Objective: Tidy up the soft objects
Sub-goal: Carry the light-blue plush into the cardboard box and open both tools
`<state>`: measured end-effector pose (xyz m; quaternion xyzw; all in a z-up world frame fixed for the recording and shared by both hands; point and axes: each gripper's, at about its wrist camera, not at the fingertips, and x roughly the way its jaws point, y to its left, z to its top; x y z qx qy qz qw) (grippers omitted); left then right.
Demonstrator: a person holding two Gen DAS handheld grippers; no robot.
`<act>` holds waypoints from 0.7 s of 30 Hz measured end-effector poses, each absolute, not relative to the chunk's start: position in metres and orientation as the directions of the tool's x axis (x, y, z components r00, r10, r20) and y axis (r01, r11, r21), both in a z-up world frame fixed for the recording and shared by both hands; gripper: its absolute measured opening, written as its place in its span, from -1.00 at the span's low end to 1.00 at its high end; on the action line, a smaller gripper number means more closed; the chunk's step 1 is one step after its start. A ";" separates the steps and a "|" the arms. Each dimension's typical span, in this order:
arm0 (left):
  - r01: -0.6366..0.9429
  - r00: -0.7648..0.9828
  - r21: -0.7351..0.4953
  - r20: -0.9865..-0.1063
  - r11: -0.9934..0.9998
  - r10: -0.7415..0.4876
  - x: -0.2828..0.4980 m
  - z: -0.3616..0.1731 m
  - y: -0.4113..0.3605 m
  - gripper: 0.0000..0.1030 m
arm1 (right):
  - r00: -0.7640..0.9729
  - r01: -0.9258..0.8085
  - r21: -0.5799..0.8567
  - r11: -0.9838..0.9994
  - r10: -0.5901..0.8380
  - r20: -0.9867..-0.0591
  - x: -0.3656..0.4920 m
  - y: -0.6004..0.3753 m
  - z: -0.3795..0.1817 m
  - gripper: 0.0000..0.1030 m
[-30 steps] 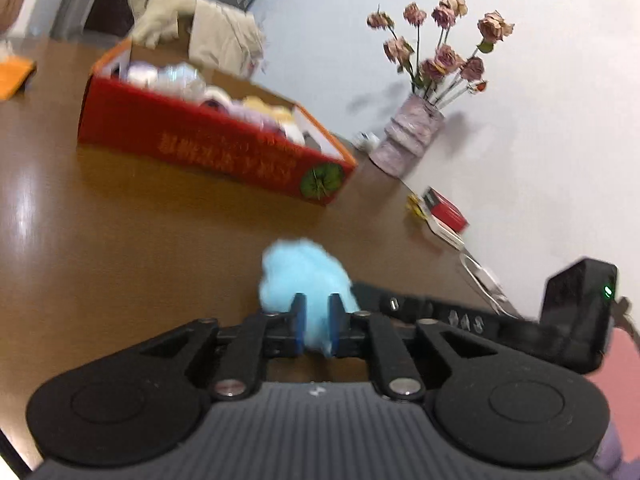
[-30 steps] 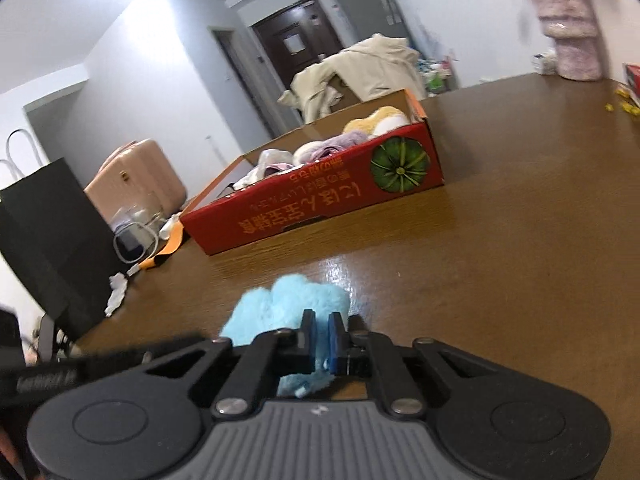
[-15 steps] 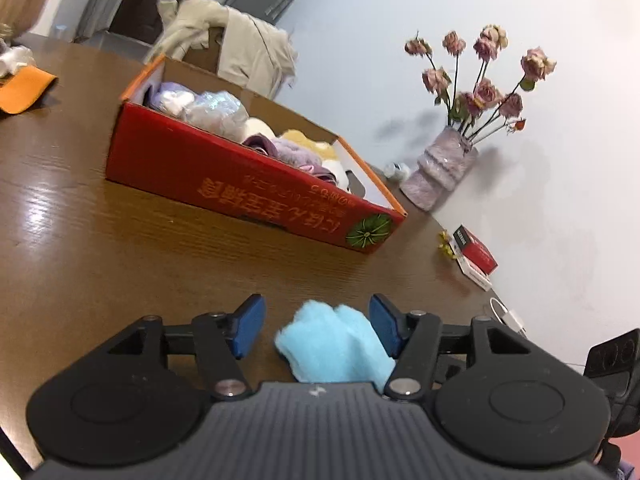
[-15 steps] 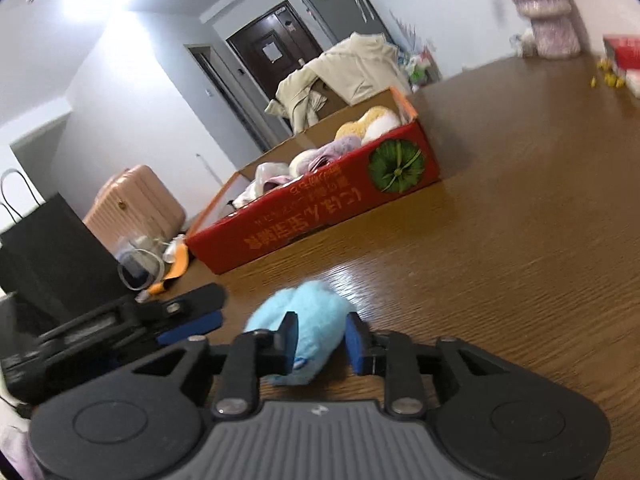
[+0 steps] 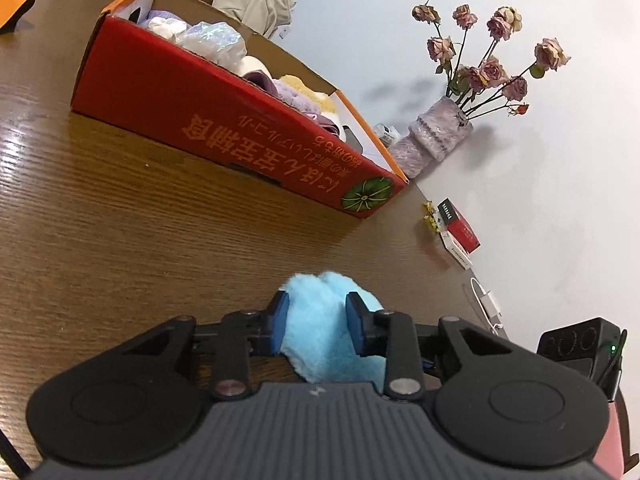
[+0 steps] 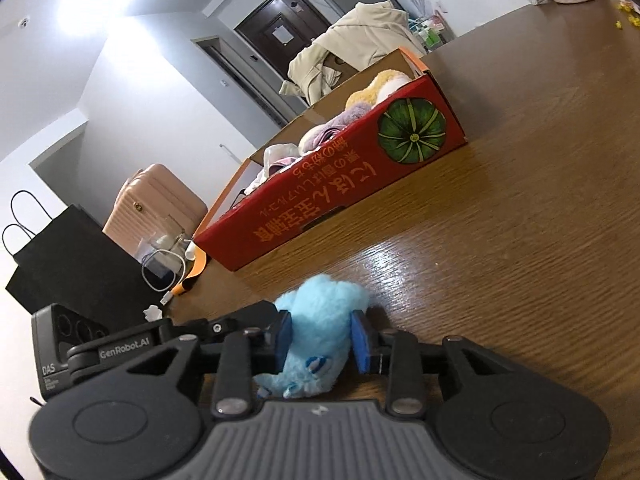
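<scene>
A fluffy light-blue soft toy [image 5: 320, 320] lies on the brown wooden table [image 5: 120, 240]. My left gripper [image 5: 317, 320] has its blue pads on both sides of the toy and presses on it. In the right wrist view the same toy [image 6: 320, 320] sits between the pads of my right gripper [image 6: 322, 338], whose jaws stand partly open around it. A red cardboard box [image 5: 224, 120] holding several soft items stands further back on the table; it also shows in the right wrist view [image 6: 340, 184].
A vase of dried roses [image 5: 432, 140] stands by the white wall. A small red box [image 5: 460, 226] and a white charger [image 5: 486, 300] lie at the table's right edge. A black paper bag [image 6: 68, 260], cables and a pink suitcase [image 6: 156, 204] are at the left.
My left gripper opened wide half a second ago and has now closed in on the blue toy. My right gripper has opened from shut to partly open around the toy.
</scene>
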<state>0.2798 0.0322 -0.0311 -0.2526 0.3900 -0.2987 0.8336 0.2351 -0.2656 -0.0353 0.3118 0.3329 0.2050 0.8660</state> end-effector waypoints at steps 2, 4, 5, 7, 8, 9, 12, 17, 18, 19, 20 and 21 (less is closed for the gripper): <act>0.277 0.513 -0.679 -0.494 0.680 -0.702 0.281 -0.032 0.035 -0.40 | 0.690 -0.155 0.676 0.720 0.569 -0.447 0.237 -0.265 -0.035 -0.41; 0.262 0.514 -0.706 -0.475 0.658 -0.714 0.282 -0.030 0.037 -0.41 | 0.693 -0.160 0.674 0.721 0.568 -0.443 0.239 -0.267 -0.032 -0.42; 0.265 0.521 -0.710 -0.464 0.653 -0.716 0.282 -0.025 0.036 -0.41 | 0.701 -0.174 0.667 0.725 0.567 -0.434 0.241 -0.268 -0.028 -0.42; 0.265 0.542 -0.715 -0.444 0.647 -0.713 0.288 -0.011 0.033 -0.41 | 0.709 -0.205 0.653 0.729 0.571 -0.415 0.248 -0.271 -0.014 -0.42; 0.273 0.546 -0.715 -0.435 0.643 -0.716 0.293 -0.002 0.030 -0.41 | 0.718 -0.224 0.643 0.732 0.570 -0.399 0.253 -0.274 -0.005 -0.42; 0.289 0.554 -0.706 -0.427 0.646 -0.715 0.301 0.010 0.027 -0.41 | 0.728 -0.244 0.628 0.739 0.568 -0.385 0.259 -0.276 0.005 -0.42; 0.356 0.594 -0.652 -0.395 0.670 -0.700 0.324 0.051 0.011 -0.41 | 0.756 -0.301 0.580 0.757 0.561 -0.339 0.286 -0.285 0.037 -0.42; 0.390 0.619 -0.560 -0.429 0.732 -0.658 0.390 0.076 -0.026 -0.42 | 0.794 -0.324 0.481 0.815 0.510 -0.330 0.349 -0.301 0.070 -0.42; 0.377 0.622 -0.544 -0.451 0.749 -0.640 0.404 0.072 -0.032 -0.43 | 0.788 -0.315 0.464 0.828 0.501 -0.358 0.366 -0.302 0.068 -0.42; 0.368 0.616 -0.537 -0.471 0.759 -0.632 0.416 0.066 -0.037 -0.43 | 0.780 -0.301 0.449 0.841 0.489 -0.392 0.380 -0.303 0.064 -0.42; 0.366 0.598 -0.537 -0.490 0.760 -0.634 0.427 0.058 -0.041 -0.43 | 0.778 -0.280 0.431 0.858 0.466 -0.422 0.392 -0.303 0.059 -0.42; 0.354 0.587 -0.529 -0.516 0.772 -0.623 0.436 0.048 -0.046 -0.46 | 0.781 -0.268 0.405 0.874 0.443 -0.439 0.402 -0.301 0.053 -0.42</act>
